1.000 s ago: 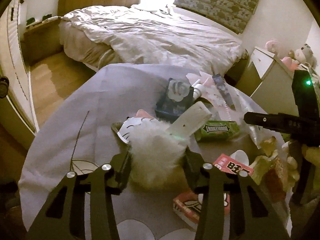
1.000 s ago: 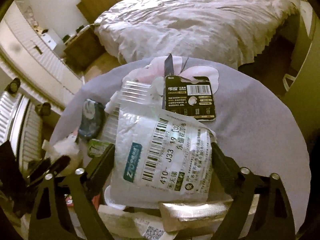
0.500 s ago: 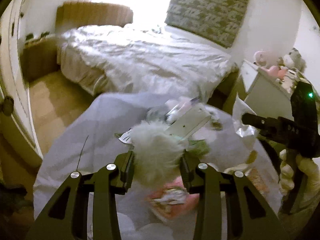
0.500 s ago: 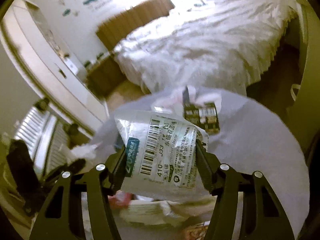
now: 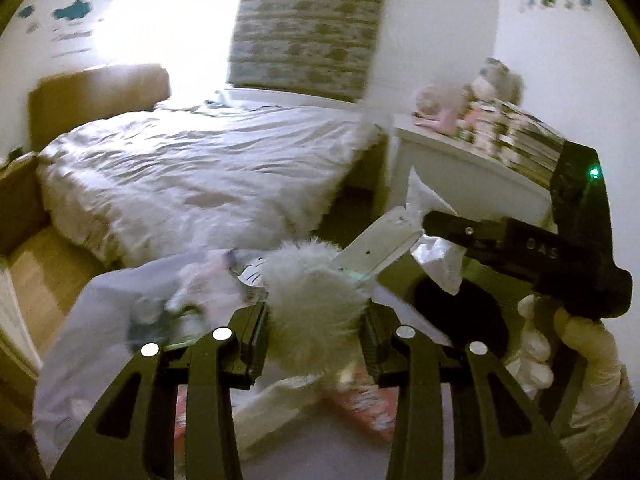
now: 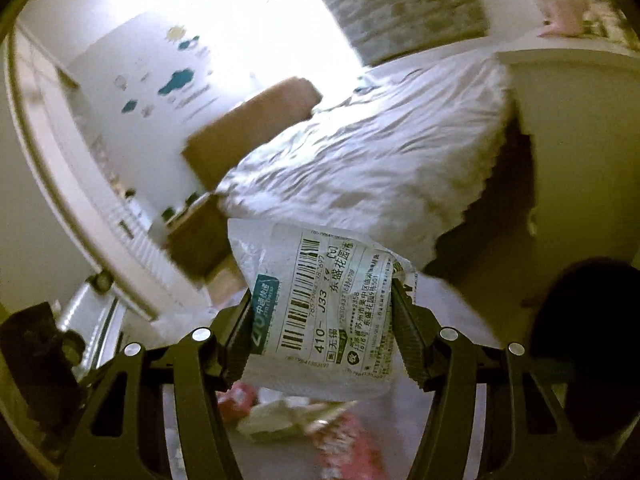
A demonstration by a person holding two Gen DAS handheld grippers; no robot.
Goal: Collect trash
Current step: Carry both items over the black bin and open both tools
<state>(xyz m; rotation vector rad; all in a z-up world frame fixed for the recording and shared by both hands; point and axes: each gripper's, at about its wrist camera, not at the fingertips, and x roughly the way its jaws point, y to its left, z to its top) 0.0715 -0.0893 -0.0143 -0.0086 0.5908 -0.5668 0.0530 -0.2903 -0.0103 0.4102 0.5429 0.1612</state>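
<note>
Both loads ride above the littered bench (image 5: 100,320) for carrying off: left gripper (image 5: 314,336) jaws clamp a fluffy white wad (image 5: 312,300) at lower centre, while right gripper (image 6: 320,332) jaws, having just narrowed, pinch a labelled courier bag (image 6: 320,300).

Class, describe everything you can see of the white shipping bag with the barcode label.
The white shipping bag is thin, crinkled plastic bearing a printed label with barcodes, a teal logo patch and Chinese text. It stands upright, pinched at both side edges by the right gripper, lifted clear of the blurred litter below. Its top corner flops back.
</note>
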